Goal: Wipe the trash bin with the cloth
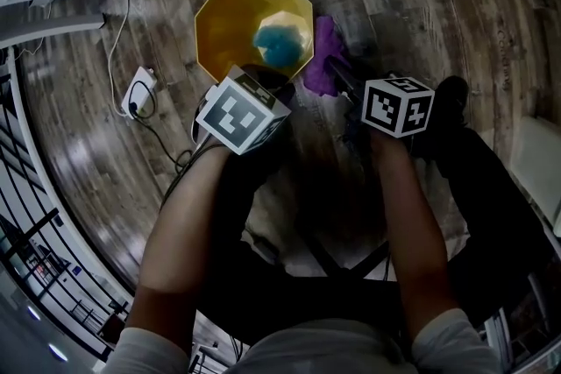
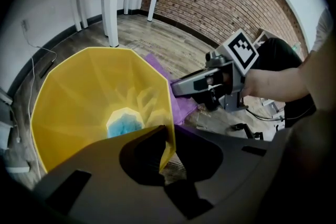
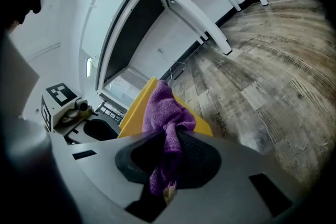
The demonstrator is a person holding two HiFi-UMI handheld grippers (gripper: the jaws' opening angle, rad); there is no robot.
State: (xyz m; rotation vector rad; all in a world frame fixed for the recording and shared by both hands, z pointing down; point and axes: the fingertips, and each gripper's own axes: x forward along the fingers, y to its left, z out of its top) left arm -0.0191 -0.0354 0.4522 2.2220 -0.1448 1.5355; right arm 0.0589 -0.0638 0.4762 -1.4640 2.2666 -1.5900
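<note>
The yellow faceted plastic trash bin is pinched at its near rim by the left gripper. The purple terry cloth, clamped in the right gripper, is held at its right outer wall.

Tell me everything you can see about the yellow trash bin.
The trash bin is yellow, plastic-looking, with faceted walls and an eight-sided open rim. It stands upright on the wood floor, something blue at its bottom. The left claw is shut on its near rim; the purple cloth in the right claw seems to touch its outer wall.
</note>
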